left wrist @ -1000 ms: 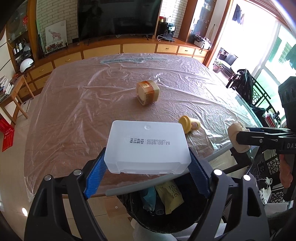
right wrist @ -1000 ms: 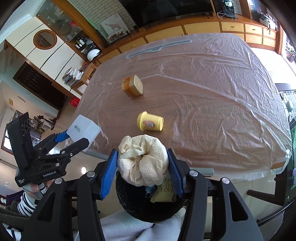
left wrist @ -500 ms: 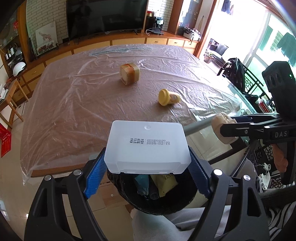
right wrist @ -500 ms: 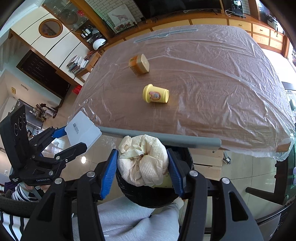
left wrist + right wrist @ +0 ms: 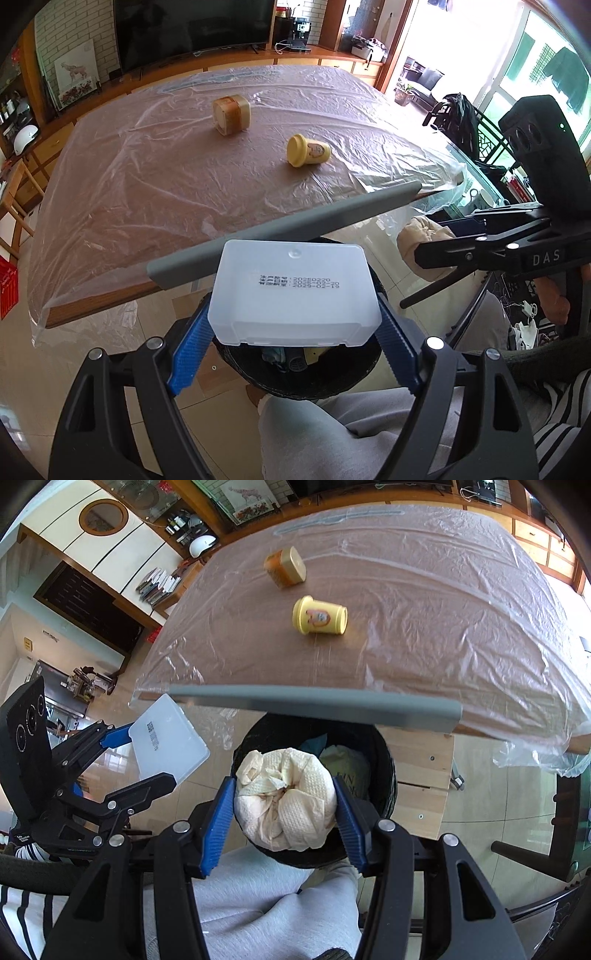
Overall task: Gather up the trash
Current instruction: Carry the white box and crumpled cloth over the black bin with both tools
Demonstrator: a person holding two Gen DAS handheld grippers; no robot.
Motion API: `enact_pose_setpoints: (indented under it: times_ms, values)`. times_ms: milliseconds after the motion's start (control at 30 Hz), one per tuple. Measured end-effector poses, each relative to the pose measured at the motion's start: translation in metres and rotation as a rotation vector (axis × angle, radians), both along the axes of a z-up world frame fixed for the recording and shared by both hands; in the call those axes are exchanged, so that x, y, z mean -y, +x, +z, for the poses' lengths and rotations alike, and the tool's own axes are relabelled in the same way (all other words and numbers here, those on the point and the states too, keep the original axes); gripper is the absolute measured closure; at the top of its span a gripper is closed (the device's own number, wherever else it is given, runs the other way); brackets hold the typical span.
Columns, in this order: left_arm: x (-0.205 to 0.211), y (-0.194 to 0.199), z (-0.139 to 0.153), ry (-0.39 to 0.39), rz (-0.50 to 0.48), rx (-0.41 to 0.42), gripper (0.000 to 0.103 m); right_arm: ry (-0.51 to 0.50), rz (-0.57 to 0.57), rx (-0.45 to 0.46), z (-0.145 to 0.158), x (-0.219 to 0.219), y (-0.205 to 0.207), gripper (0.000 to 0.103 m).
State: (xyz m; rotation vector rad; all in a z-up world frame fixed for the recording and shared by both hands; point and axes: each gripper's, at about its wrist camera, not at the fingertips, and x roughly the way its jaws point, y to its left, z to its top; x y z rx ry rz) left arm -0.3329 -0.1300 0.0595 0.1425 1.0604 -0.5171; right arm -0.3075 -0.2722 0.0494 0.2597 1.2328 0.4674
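Beyond the bin [image 5: 386, 775], on the film-covered desk [image 5: 147, 184]: a yellow cup [image 5: 308, 150] and a tan jar [image 5: 231, 114], both tipped over. Above the bin, a white box [image 5: 293, 295] clamped between the left fingers [image 5: 190, 347]; a crumpled tissue wad [image 5: 286, 799] pinched between the right fingers [image 5: 218, 823].

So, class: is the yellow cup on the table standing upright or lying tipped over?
Tipped over. The yellow cup lies on its side on the plastic-covered table, its printed wall facing up and its lid end pointing sideways.

1 plastic box [image 5: 294, 291], 1 tissue wad [image 5: 286, 799], 2 jars [image 5: 309, 150] [image 5: 231, 113], 1 bin [image 5: 384, 775].
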Motion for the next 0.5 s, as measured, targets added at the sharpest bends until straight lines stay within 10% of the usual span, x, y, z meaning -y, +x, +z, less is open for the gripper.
enact_pose_setpoints:
  times_ms: [500]
  values:
    - [0.0,-0.002,-0.038,0.055,0.009,-0.07,0.02,-0.071,0.033,-0.033,-0.027,-0.009,-0.001,0.052]
